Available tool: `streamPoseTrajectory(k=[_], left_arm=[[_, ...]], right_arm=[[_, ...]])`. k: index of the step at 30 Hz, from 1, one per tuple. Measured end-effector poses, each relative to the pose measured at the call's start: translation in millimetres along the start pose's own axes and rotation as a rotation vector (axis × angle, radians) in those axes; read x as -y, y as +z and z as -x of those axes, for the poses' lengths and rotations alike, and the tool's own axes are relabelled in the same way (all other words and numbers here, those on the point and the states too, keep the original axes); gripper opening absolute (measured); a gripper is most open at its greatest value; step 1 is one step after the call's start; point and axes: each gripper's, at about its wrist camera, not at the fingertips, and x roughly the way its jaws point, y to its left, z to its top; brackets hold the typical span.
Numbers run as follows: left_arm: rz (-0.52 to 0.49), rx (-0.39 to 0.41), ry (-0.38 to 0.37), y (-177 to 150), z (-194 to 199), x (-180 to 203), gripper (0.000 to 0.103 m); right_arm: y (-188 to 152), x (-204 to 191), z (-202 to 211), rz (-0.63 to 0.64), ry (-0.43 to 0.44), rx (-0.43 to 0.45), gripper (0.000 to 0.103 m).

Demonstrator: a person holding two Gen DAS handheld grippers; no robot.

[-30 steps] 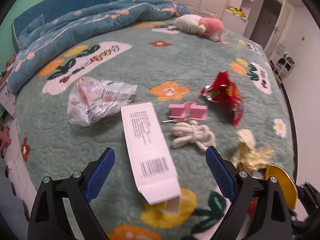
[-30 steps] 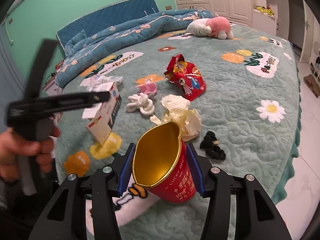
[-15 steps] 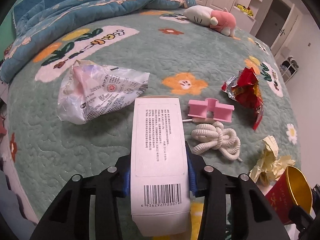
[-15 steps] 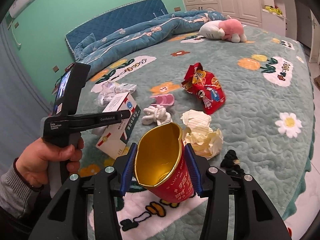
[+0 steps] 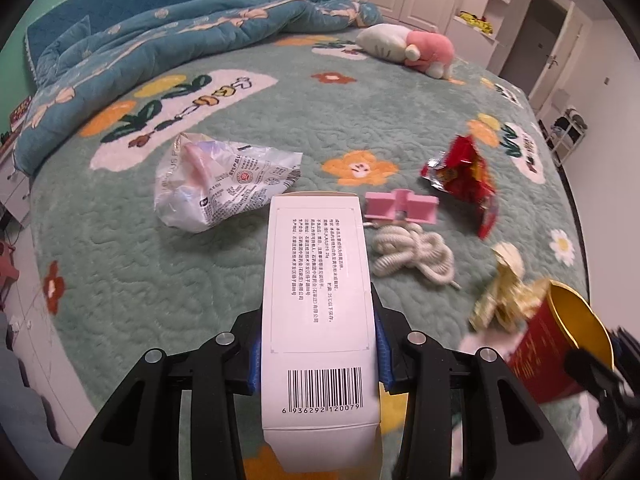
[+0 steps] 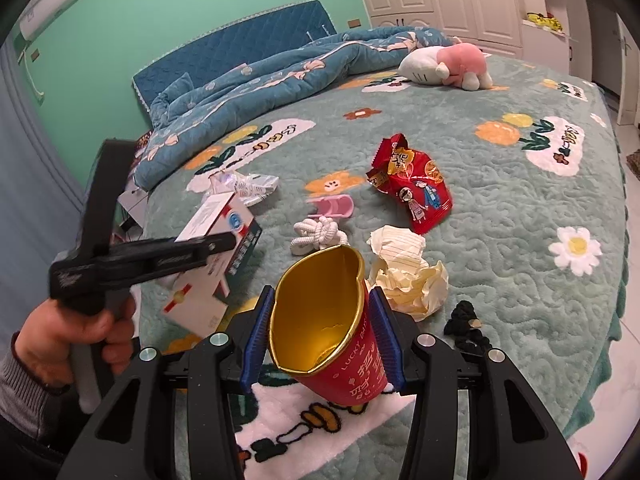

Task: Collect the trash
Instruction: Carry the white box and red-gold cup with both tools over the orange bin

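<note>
left claw (image 5: 318, 350) is now clamping the white box (image 5: 318, 300) it was only straddling a second ago, probably lifting it off the bed (image 5: 120, 264). right claw (image 6: 320, 334) is gripping the red cup (image 6: 340, 344), trash ahead.

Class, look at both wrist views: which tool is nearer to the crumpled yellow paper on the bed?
Right. The right tool, shut on the red cup, sits just beside the crumpled yellow paper. The left tool, shut on the white box, is farther away across the bed.
</note>
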Motion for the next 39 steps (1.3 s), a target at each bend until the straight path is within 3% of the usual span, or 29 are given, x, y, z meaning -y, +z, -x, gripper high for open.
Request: streamPoseTrajectory(k=[14,24,32,39], left_arm=[[-0.154,0.059,-0.043,-33,62,45,0.043],[-0.246,0.09,-0.085,-51,92,85,0.043],[-0.397,0.124,-0.158,-61,110,153,0.043],[-0.577,0.13,-0.25,-78,116,240,0.043]], right_arm=[[-12,-14,48,-0.033,0.036,0.074,0.048],[-28,-8,108,-0.066,0.014,0.174,0.048],[-53,24,172,-0.131,-0.065,0.281,0.048],[-96,81,241,-0.255,-0.197,0.369,0.048]])
